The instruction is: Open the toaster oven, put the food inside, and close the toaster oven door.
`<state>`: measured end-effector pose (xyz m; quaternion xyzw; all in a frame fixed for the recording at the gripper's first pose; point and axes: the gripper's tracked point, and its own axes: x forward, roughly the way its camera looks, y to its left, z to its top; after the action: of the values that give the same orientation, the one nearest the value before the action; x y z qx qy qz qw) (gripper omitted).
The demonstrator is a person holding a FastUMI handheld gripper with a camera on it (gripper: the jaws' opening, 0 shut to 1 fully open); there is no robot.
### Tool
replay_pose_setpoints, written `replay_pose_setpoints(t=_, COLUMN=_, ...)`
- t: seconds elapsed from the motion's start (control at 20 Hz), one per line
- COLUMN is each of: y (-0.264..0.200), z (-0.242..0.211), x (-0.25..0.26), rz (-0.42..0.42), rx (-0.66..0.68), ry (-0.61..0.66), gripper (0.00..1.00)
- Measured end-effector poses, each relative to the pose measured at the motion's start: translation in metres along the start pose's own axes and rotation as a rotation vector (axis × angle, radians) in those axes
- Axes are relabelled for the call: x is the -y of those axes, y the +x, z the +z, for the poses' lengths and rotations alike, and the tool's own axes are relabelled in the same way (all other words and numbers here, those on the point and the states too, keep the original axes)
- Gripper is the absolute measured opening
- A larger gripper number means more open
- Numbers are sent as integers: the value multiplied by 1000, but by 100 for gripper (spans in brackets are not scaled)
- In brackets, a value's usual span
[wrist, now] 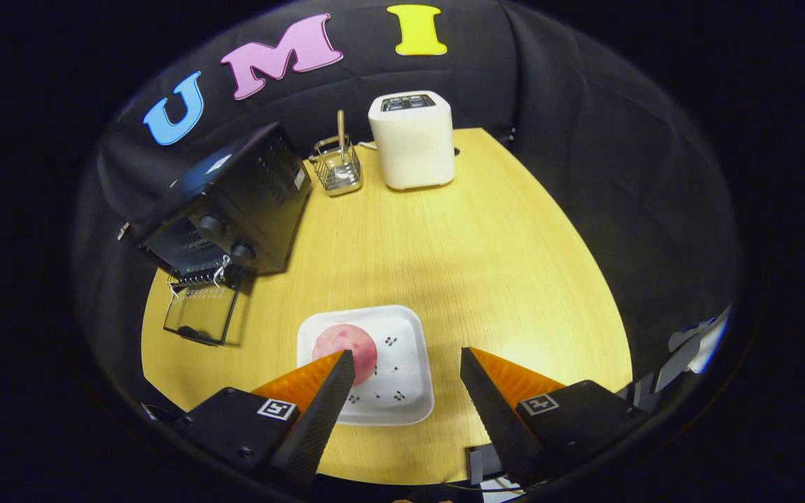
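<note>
A black toaster oven [224, 202] stands at the left of the wooden table, its glass door [200, 314] folded down flat in front of it. A round pink piece of food [343, 347] lies on a white square plate [395, 391] just ahead of the fingers. My gripper [407, 358] hovers above the plate, open, with nothing between the fingers. The left fingertip [343, 363] overlaps the food's near edge in the picture; the right fingertip [471, 360] is over bare table beside the plate.
A white boxy appliance [413, 140] stands at the table's far edge. Beside it, between it and the oven, is a small wire basket [336, 168] holding a wooden stick. The table [500, 265] ends in a curved edge on the right.
</note>
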<state>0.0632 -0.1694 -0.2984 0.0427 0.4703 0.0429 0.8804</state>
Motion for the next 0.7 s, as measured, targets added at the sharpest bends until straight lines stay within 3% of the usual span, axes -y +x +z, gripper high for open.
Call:
replay_pose_setpoints(t=0.4, y=39, z=-41, x=4, rz=16, rx=-117, ry=-111, gripper=95)
replay_pose_setpoints(t=0.7, y=51, z=-47, x=8, rz=12, rx=-150, ry=-128, gripper=59)
